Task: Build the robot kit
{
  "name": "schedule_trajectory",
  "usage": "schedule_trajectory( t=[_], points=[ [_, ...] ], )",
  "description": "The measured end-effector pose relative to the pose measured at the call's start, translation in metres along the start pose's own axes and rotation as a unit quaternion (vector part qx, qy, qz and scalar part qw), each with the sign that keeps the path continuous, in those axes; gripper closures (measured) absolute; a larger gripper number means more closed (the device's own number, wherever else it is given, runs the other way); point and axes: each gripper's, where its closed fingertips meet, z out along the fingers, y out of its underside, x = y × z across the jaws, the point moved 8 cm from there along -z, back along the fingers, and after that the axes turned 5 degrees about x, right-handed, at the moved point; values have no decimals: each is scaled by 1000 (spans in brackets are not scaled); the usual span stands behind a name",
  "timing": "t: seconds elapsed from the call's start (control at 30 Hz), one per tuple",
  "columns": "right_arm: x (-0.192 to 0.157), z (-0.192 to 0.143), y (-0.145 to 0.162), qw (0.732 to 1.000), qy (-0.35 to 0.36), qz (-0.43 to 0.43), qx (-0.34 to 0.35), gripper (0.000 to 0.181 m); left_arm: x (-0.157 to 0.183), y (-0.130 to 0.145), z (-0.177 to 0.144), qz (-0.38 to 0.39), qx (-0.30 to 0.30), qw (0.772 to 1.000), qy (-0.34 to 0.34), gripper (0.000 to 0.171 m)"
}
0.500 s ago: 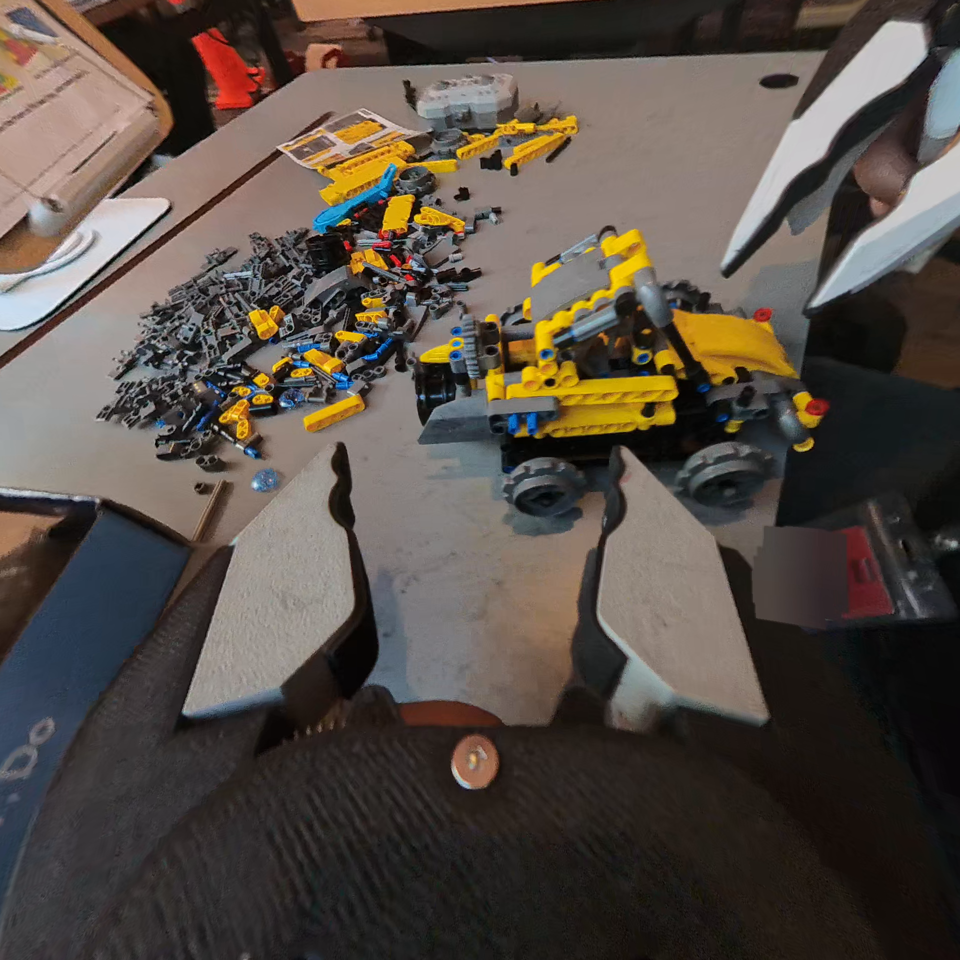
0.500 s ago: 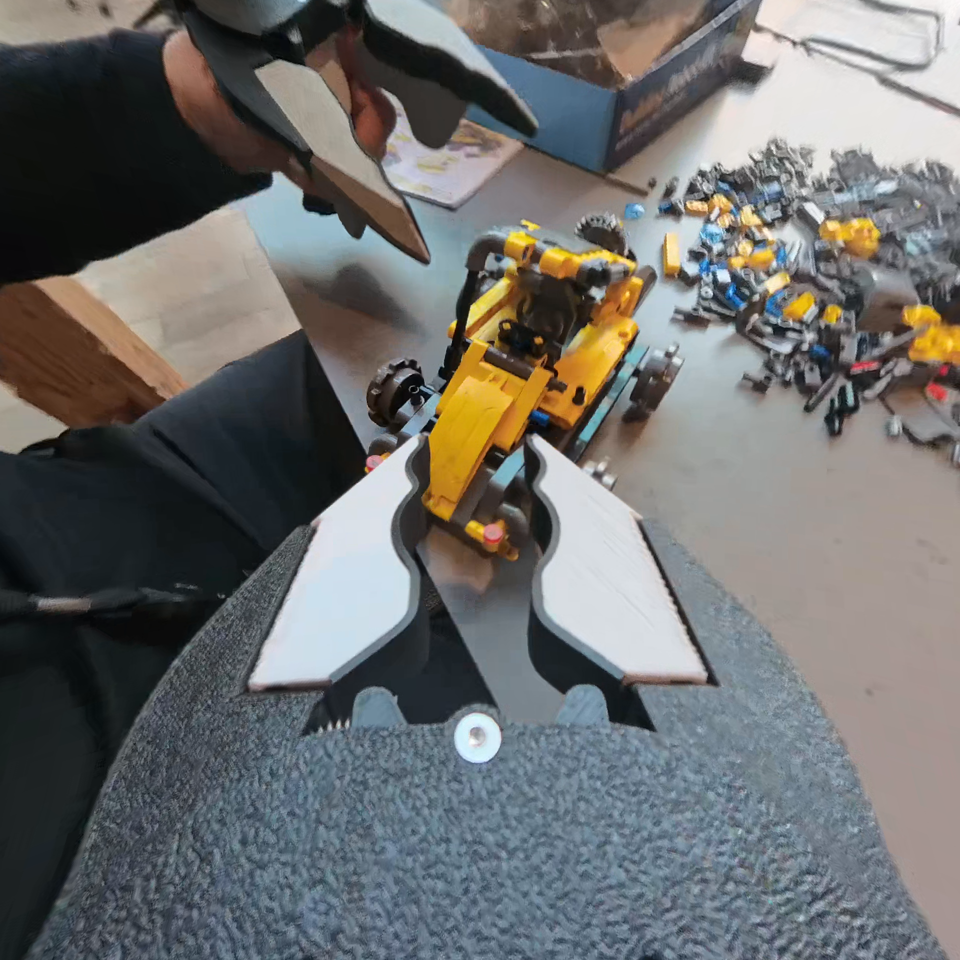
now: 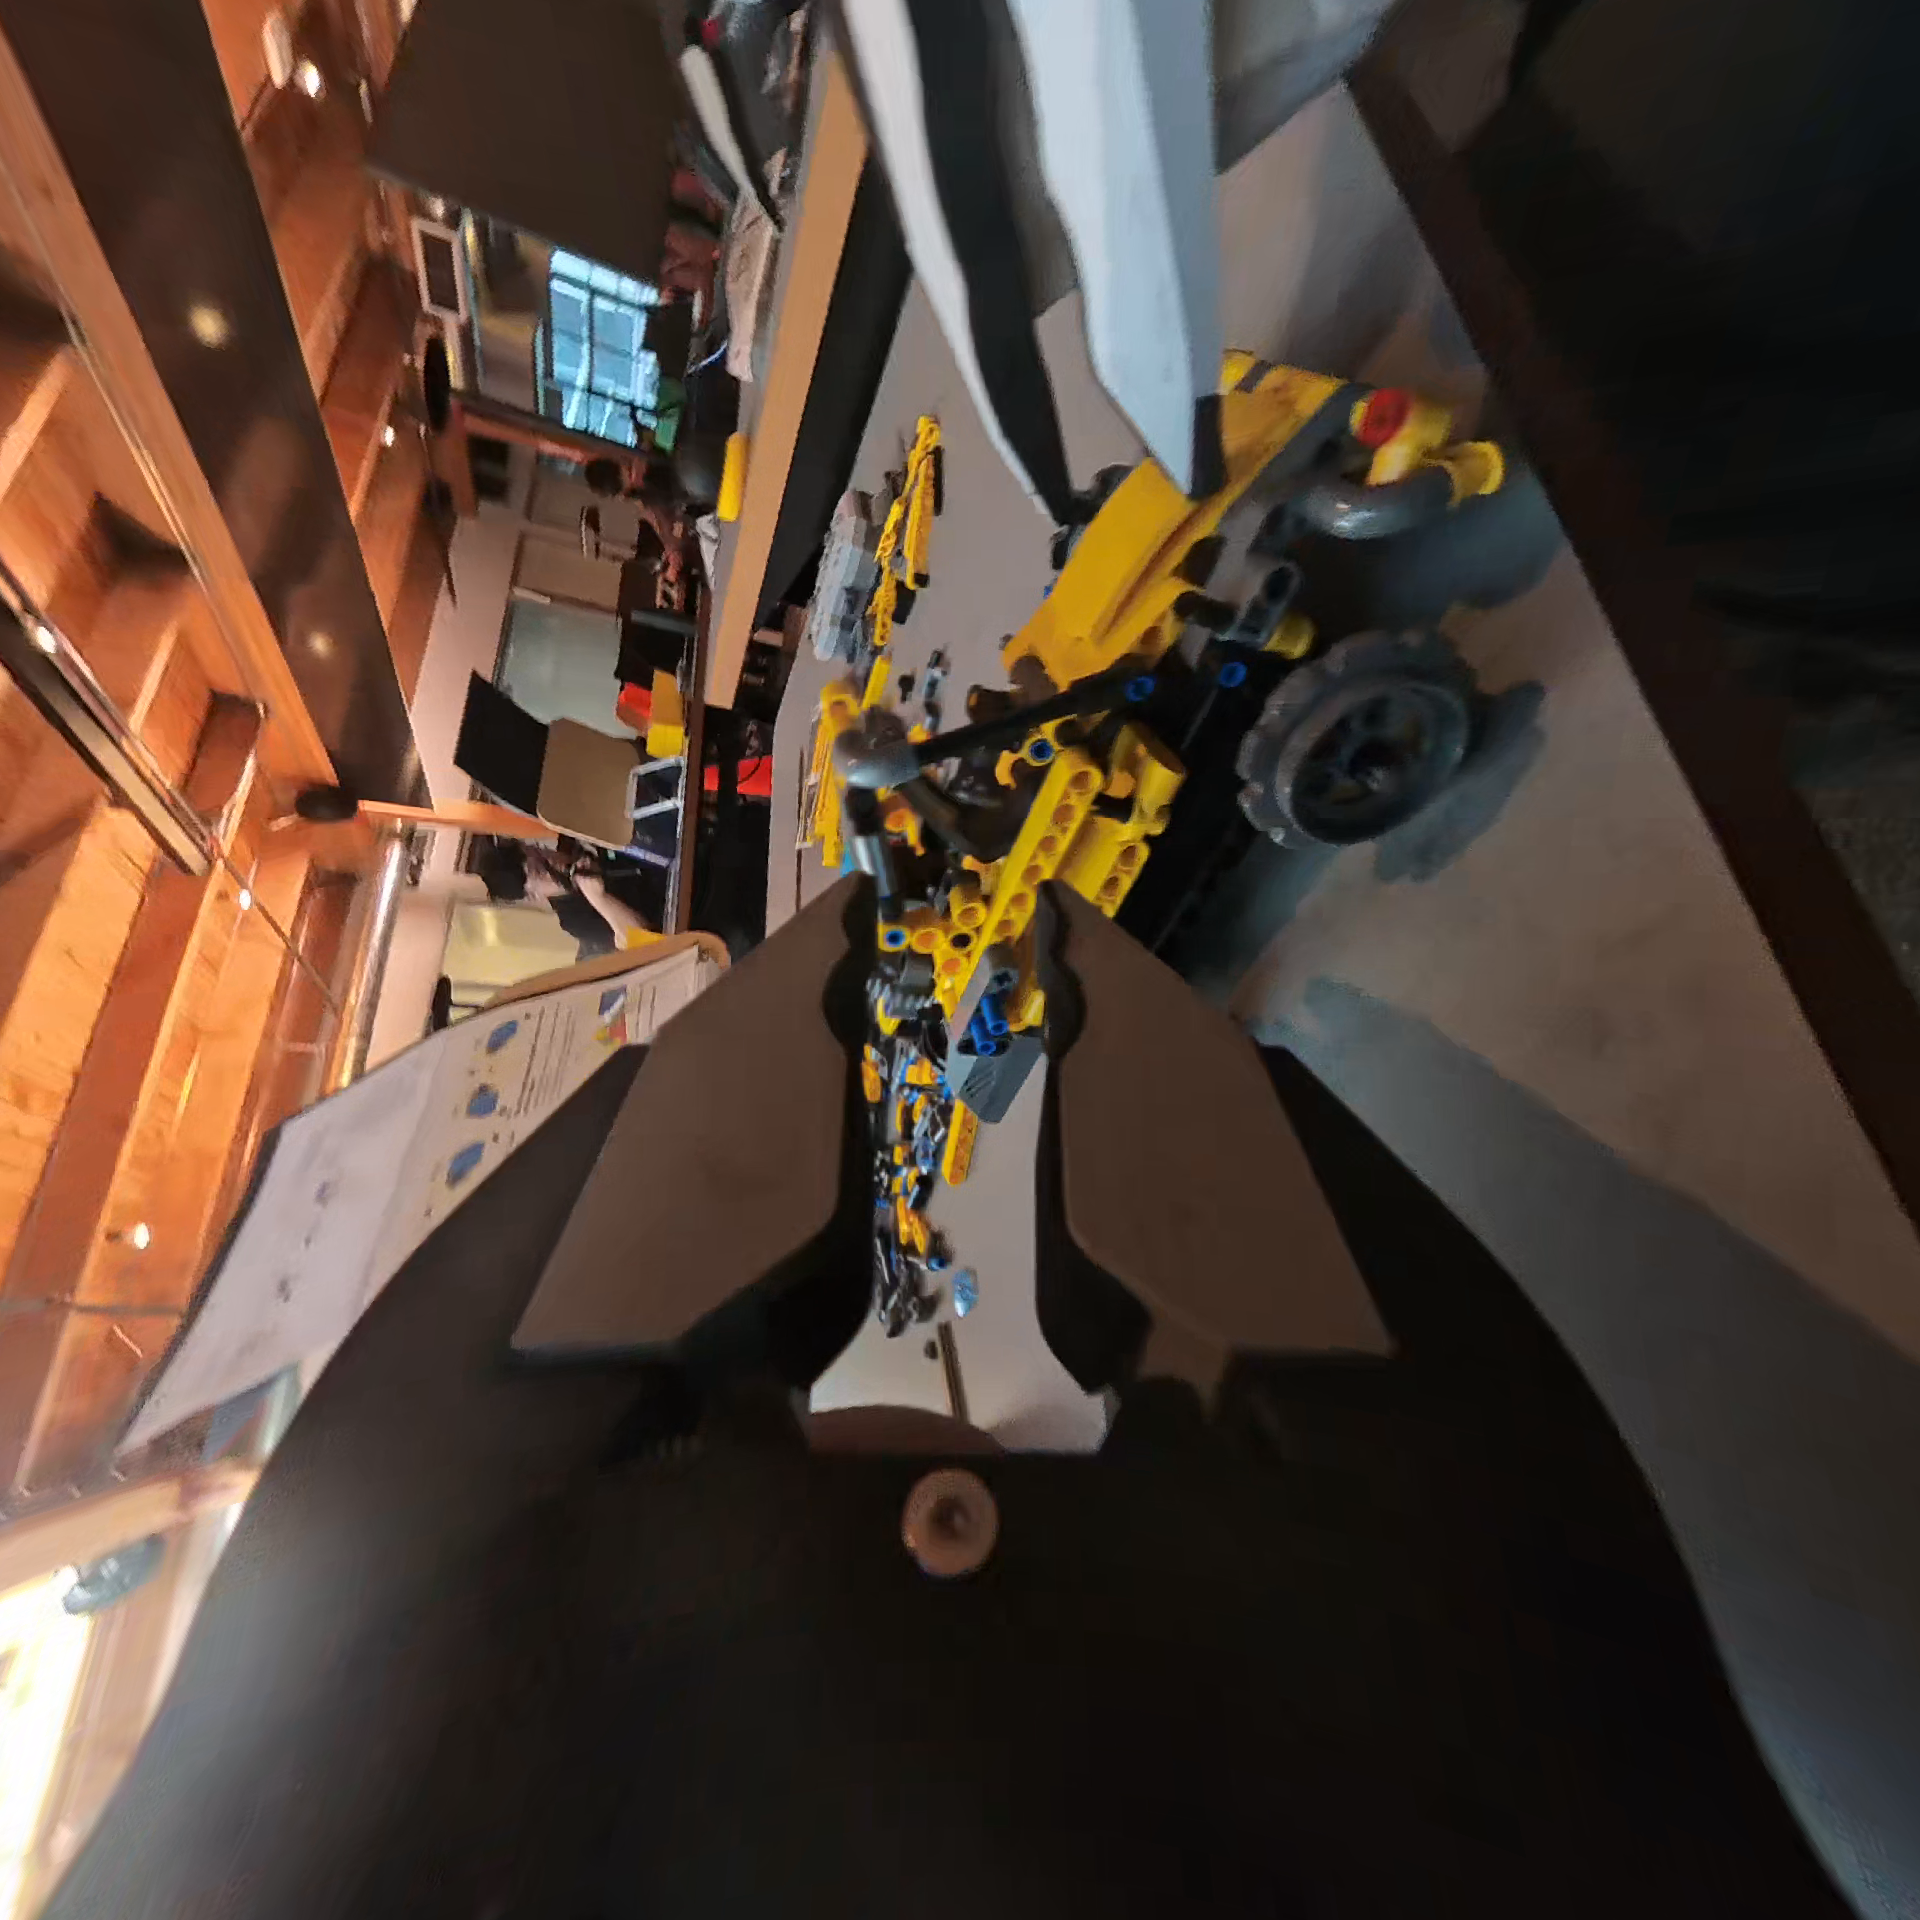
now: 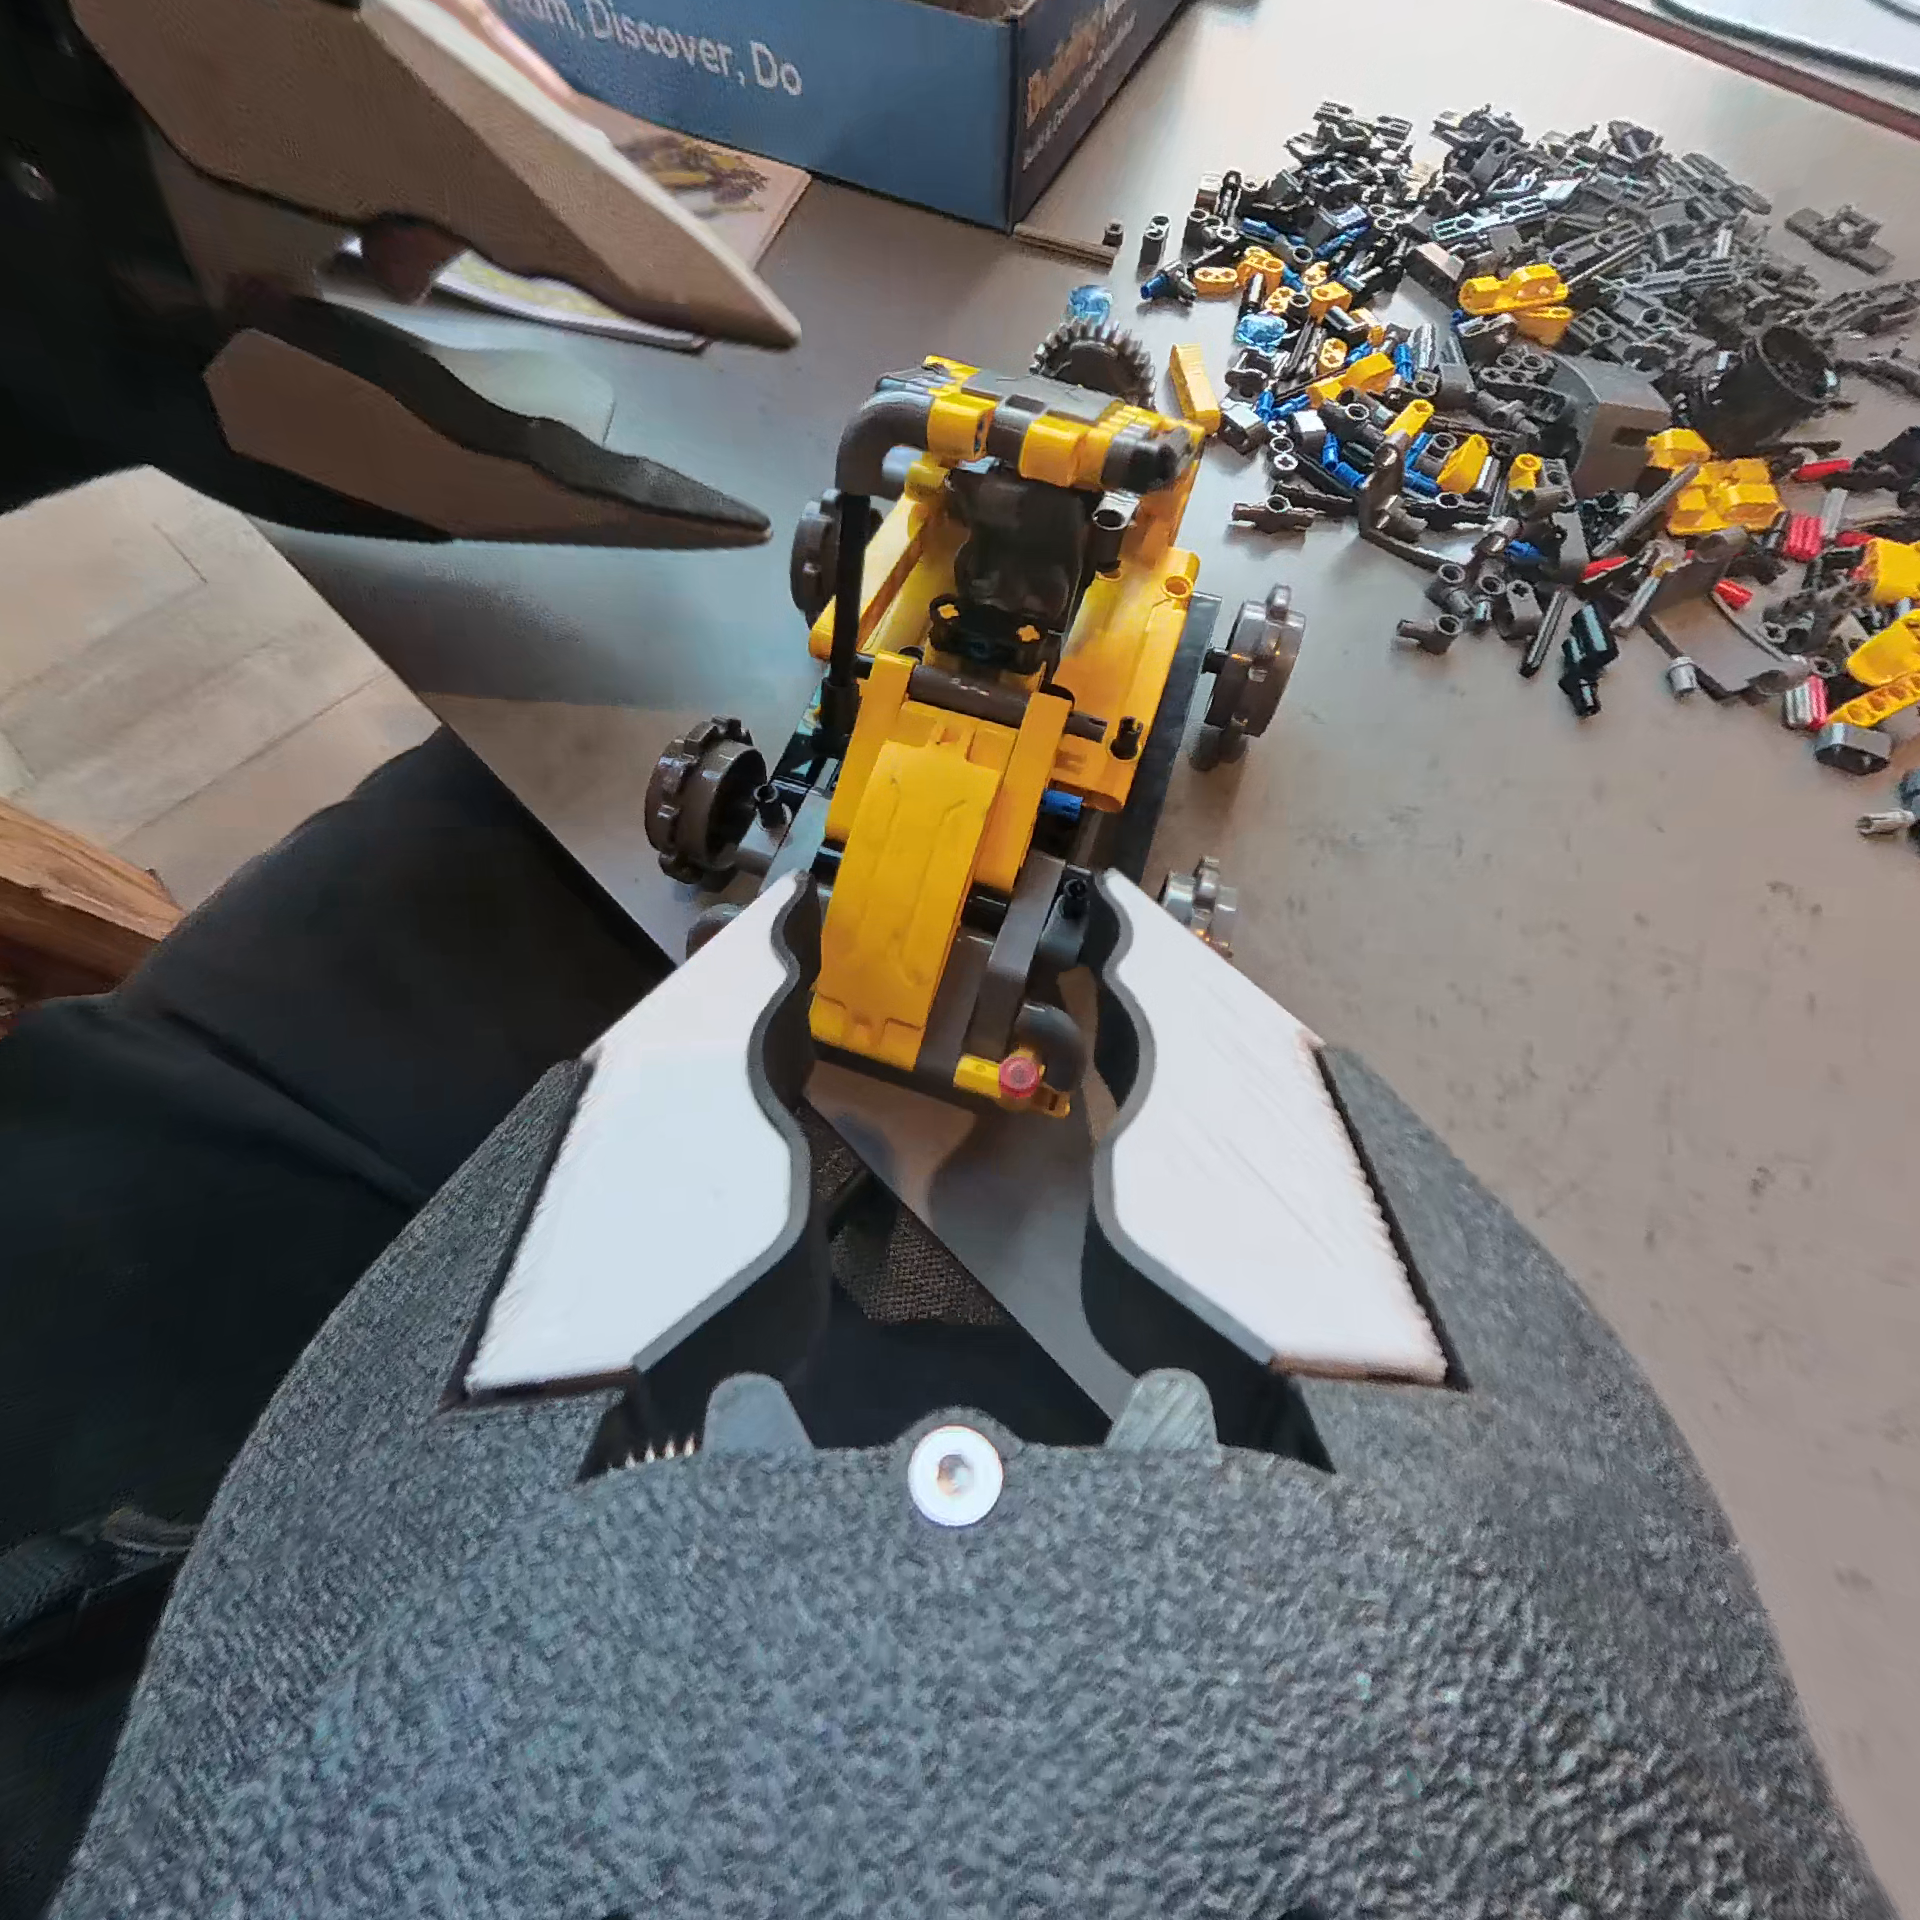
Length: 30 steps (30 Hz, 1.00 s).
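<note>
A yellow and grey brick-built vehicle [image 4: 935,831] stands on the grey table [image 4: 1455,1039] near its edge. My right gripper [image 4: 951,894] is open, and its fingers flank the vehicle's near end with the yellow hood between them; I see no firm contact. My left gripper [image 4: 769,431] is turned on its side and hovers left of the vehicle's roll bar, partly open and empty. In the left wrist view the left gripper [image 3: 951,914] points along the vehicle [image 3: 1091,810]. A right finger [image 3: 1122,208] reaches over the hood.
A pile of loose black, yellow and blue parts [image 4: 1558,416] lies right of the vehicle. A blue box [image 4: 883,114] and a booklet [image 4: 707,177] sit at the back. A person's dark clothing [image 4: 260,1039] is by the table edge. A printed sheet [image 3: 416,1143] stands at the left.
My left gripper has rolled onto its side, dropped close beside the vehicle and narrowed its jaws. My right gripper has opened a little wider around the vehicle's end.
</note>
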Motion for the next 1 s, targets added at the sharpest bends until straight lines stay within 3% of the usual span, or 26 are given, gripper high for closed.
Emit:
schedule_trajectory(
  t=[0.13, 0.2, 0.37, 0.53, 1.0],
  points=[
    [-6, 0, -4, 1000, 24, 2, -1, 136, 10, 5, 12, 95, 11, 995, 19, 159],
    [-9, 1, -5, 999, 35, 3, -5, 138, 11, 10, 19, 133, 8, 991, 11, 158],
    [-11, 12, -5, 999, 32, 10, -27, 142, 16, 13, 30, 178, 41, 983, 30, 165],
    [-5, 15, -8, 999, 28, 27, -33, 144, 15, 14, 34, 171, 37, 984, 25, 167],
    [10, 26, -1, 996, 22, 69, 50, 149, 18, 16, 37, 155, 9, 988, 7, 167]
  ],
)
